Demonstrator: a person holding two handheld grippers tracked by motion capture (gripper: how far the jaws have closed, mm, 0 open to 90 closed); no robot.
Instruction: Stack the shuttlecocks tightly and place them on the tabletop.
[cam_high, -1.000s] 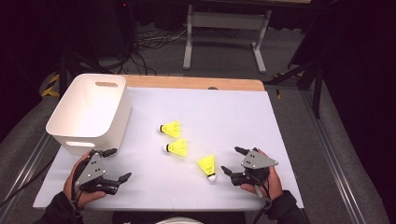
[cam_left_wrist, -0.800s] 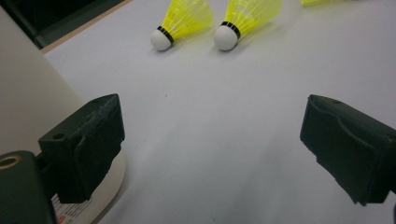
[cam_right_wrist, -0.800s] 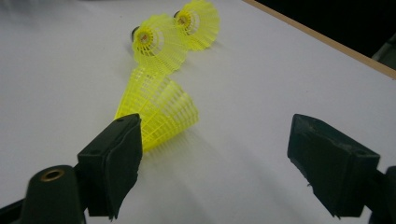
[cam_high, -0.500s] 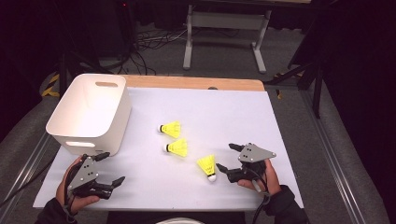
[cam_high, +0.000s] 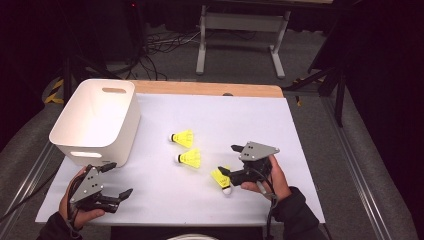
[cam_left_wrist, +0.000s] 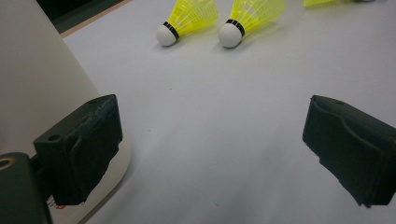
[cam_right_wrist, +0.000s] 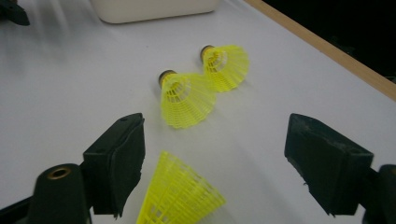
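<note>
Both grippers open; right gripper poised at the nearest shuttlecock.

From the left: I see the left gripper (cam_high: 116, 179) low over the white surface (cam_high: 310, 150), jaws wide apart with nothing between them, just beside the front corner of the white bin (cam_high: 97, 122). Two yellow shuttlecocks, the far shuttlecock (cam_high: 183, 138) and the middle shuttlecock (cam_high: 190, 158), lie on their sides mid-surface, near each other. The near shuttlecock (cam_high: 221, 179) lies just right of them, cork toward me. The right gripper (cam_high: 229, 160) has its jaws spread wide; in the right gripper view, the near shuttlecock's skirt (cam_right_wrist: 180, 198) sits between them by the left jaw, not clamped.
</note>
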